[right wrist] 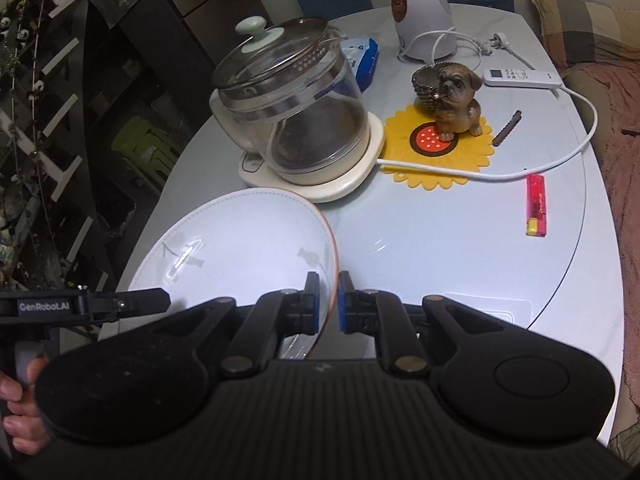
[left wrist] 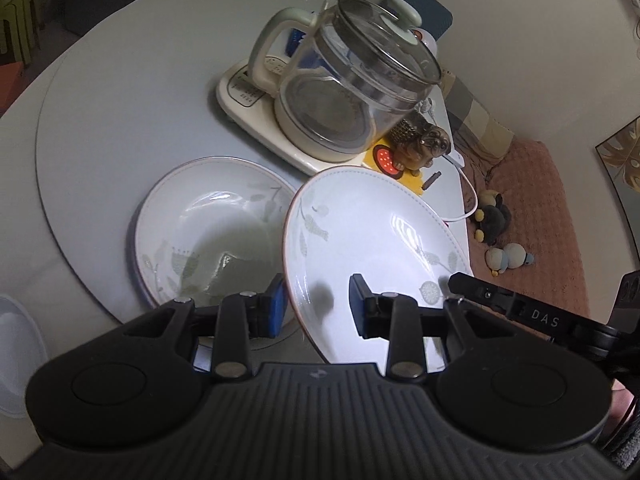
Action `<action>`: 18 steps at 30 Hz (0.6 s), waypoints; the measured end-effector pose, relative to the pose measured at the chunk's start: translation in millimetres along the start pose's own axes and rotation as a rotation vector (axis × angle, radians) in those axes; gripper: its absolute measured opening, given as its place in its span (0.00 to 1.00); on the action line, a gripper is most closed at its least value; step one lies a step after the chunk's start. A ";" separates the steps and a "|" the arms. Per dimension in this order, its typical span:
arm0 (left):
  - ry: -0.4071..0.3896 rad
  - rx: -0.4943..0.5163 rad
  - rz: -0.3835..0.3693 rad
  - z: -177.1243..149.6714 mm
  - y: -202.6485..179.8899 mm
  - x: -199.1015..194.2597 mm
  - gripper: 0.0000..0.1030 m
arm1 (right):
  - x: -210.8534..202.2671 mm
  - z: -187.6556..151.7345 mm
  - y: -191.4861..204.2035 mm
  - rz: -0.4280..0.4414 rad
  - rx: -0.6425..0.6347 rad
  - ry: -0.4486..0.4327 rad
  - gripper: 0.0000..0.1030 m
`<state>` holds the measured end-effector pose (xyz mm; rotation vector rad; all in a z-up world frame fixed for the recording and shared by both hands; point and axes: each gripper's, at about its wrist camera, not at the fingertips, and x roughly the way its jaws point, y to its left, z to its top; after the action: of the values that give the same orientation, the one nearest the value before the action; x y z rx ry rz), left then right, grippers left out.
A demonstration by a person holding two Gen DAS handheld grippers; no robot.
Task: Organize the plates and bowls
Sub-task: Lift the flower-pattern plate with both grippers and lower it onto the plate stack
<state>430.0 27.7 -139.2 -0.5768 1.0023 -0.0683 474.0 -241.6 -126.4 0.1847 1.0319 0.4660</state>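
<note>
A white plate with a leaf pattern (left wrist: 372, 240) is held tilted above the table. My right gripper (right wrist: 329, 302) is shut on its brown rim; the plate (right wrist: 240, 248) fills the left of the right wrist view. My left gripper (left wrist: 318, 306) is open, its blue pads on either side of the plate's near edge, not pressing it. A second white patterned plate (left wrist: 208, 224) lies flat on the round turntable (left wrist: 100, 120), left of the held plate. The right gripper's body (left wrist: 520, 308) shows at the right of the left wrist view.
A glass kettle (right wrist: 288, 96) on a cream base stands behind the plates. A dog figurine (right wrist: 456, 96) sits on a sunflower mat, with a white cord (right wrist: 540, 168), a red lighter (right wrist: 536, 204), a remote (right wrist: 520, 78) and a white appliance (right wrist: 424, 20) nearby. A sofa (left wrist: 540, 220) lies to the right.
</note>
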 end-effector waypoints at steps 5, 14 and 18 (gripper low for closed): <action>-0.002 -0.027 0.028 -6.0 27.8 -7.9 0.37 | 23.1 -2.3 23.6 0.000 -0.029 0.031 0.12; 0.042 -0.136 0.066 -11.7 81.7 10.6 0.37 | 76.5 -1.2 49.5 0.016 -0.068 0.074 0.12; 0.043 -0.162 0.075 -5.2 96.6 15.5 0.37 | 98.1 1.8 56.0 0.016 -0.068 0.085 0.12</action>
<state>414.6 102.7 -200.2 -0.6867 1.0764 0.0680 501.5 -147.1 -181.8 0.1129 1.0964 0.5264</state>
